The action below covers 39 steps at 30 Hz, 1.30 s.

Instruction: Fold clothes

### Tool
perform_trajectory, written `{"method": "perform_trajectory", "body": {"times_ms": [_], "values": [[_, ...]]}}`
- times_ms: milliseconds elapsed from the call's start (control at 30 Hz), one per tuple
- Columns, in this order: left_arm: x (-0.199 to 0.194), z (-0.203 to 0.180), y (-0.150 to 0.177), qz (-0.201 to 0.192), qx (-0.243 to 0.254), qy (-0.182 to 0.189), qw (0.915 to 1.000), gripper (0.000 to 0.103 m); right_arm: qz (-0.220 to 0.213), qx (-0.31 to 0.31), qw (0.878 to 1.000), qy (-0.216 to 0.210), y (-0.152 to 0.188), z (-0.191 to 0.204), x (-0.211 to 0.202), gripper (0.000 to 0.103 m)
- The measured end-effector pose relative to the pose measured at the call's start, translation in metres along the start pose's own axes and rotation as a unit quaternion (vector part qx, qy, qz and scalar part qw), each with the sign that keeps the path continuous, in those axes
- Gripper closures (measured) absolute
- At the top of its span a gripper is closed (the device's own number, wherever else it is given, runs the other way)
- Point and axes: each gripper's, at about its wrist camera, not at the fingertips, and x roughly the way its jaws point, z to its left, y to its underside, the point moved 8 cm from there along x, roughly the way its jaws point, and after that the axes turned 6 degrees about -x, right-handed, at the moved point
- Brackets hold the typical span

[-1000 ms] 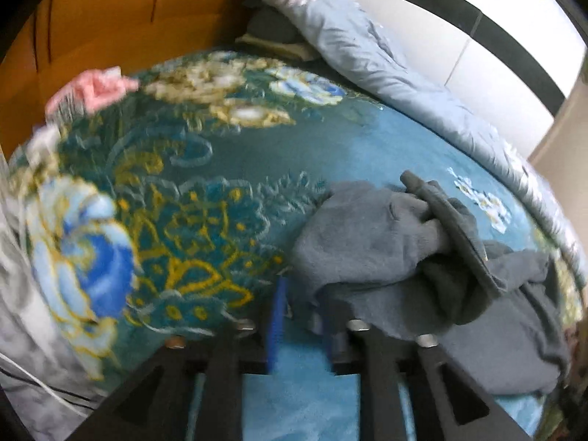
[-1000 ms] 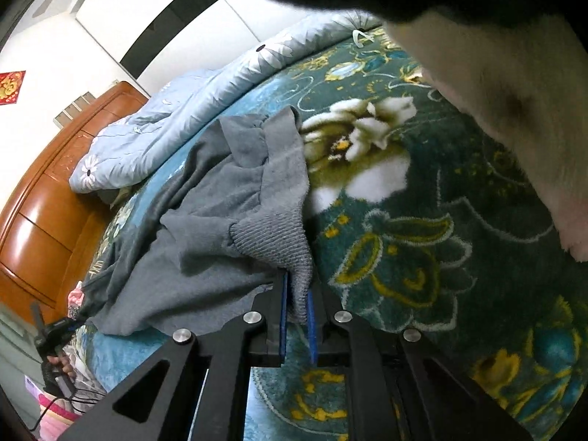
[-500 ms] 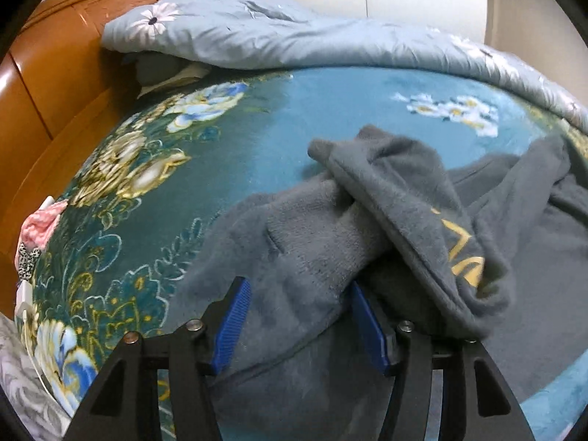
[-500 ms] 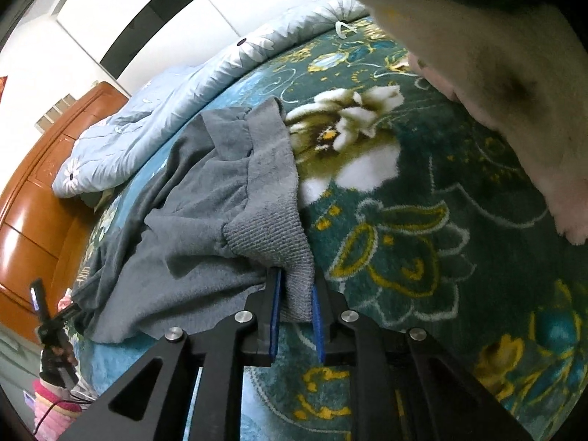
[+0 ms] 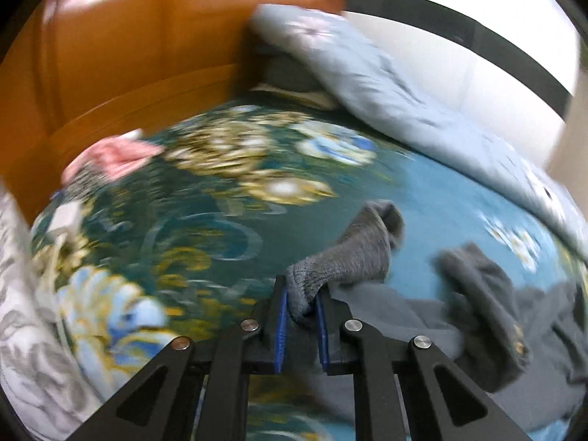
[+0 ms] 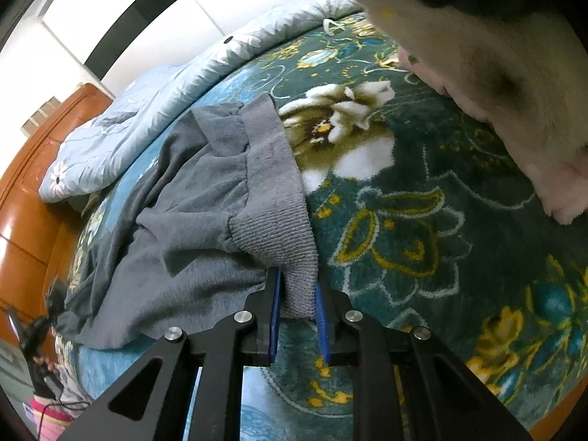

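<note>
Spreading step, by the look of it: left gripper (image 5: 299, 305) clamped on one ribbed cuff (image 5: 341, 257), right gripper (image 6: 297, 296) pinching another cuff (image 6: 273, 235) of the grey sweater (image 6: 176, 242) bunched on the bed (image 6: 404, 220). Next: pulling apart, flattening before folding.

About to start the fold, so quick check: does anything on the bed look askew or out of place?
The grey garment lies bunched and twisted on the floral blanket, not spread flat. The left claw pinches one ribbed cuff, the right claw another ribbed edge. Nothing looks spilled or damaged.
</note>
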Motion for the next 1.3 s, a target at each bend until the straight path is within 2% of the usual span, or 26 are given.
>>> {"method": "perform_trajectory", "body": {"times_ms": [100, 167, 233, 333, 433, 500, 567, 633, 667, 700, 800, 900, 967, 1000, 1033, 1100, 1200, 1300], "values": [[0.009, 0.036, -0.003, 0.001, -0.022, -0.023, 0.9995, 0.089, 0.002, 0.009, 1.0, 0.002, 0.0, 0.001, -0.002, 0.084], [0.017, 0.055, 0.002, 0.007, -0.041, -0.034, 0.9985, 0.096, 0.003, 0.013, 1.0, 0.005, 0.001, 0.0, -0.003, 0.084], [0.024, 0.074, 0.009, 0.014, -0.062, -0.045, 0.9969, 0.097, 0.005, 0.018, 1.0, 0.009, 0.002, -0.001, -0.004, 0.084], [0.03, 0.092, 0.022, 0.039, -0.099, -0.034, 0.9938, 0.097, 0.005, 0.015, 1.0, 0.024, 0.002, 0.0, -0.009, 0.084], [0.02, 0.082, 0.027, 0.037, -0.092, -0.01, 0.995, 0.097, -0.006, -0.009, 0.998, 0.061, -0.006, 0.003, -0.023, 0.084], [0.012, 0.055, 0.024, 0.035, -0.08, 0.021, 0.996, 0.096, -0.023, -0.029, 0.996, 0.087, -0.015, 0.007, -0.037, 0.084], [0.004, 0.027, 0.022, 0.033, -0.067, 0.053, 0.9958, 0.095, -0.047, -0.046, 0.992, 0.106, -0.026, 0.013, -0.05, 0.079], [0.003, -0.017, 0.024, 0.051, -0.052, 0.105, 0.9918, 0.082, -0.058, -0.059, 0.991, 0.105, -0.032, 0.024, -0.05, 0.072], [0.004, -0.04, 0.026, 0.065, -0.045, 0.136, 0.9876, 0.065, -0.054, -0.067, 0.992, 0.093, -0.032, 0.034, -0.043, 0.072], [0.006, -0.064, 0.029, 0.079, -0.041, 0.165, 0.9821, 0.052, -0.045, -0.073, 0.993, 0.08, -0.03, 0.043, -0.033, 0.07], [0.019, -0.125, 0.044, 0.125, -0.02, 0.22, 0.9672, 0.046, -0.016, -0.092, 0.995, 0.043, -0.02, 0.069, -0.003, 0.065], [0.041, -0.161, 0.06, 0.181, -0.034, 0.248, 0.9512, 0.044, 0.007, -0.107, 0.994, 0.015, -0.006, 0.09, 0.021, 0.062], [0.054, -0.17, 0.066, 0.2, -0.054, 0.249, 0.9462, 0.046, 0.01, -0.114, 0.993, 0.011, -0.003, 0.096, 0.027, 0.061], [0.057, -0.172, 0.067, 0.199, -0.059, 0.244, 0.9473, 0.053, 0.012, -0.117, 0.993, 0.009, -0.002, 0.098, 0.029, 0.061], [0.058, -0.175, 0.066, 0.196, -0.057, 0.249, 0.9468, 0.071, 0.011, -0.116, 0.993, 0.006, -0.003, 0.099, 0.029, 0.061], [0.057, -0.182, 0.065, 0.19, -0.046, 0.257, 0.9464, 0.096, 0.008, -0.114, 0.993, 0.002, -0.007, 0.098, 0.029, 0.061], [0.045, -0.192, 0.058, 0.169, -0.016, 0.267, 0.9486, 0.096, 0.007, -0.108, 0.994, -0.001, -0.014, 0.097, 0.033, 0.061], [0.03, -0.189, 0.029, 0.132, -0.041, 0.291, 0.9467, 0.097, 0.006, -0.103, 0.995, -0.006, -0.021, 0.102, 0.041, 0.061]]}}
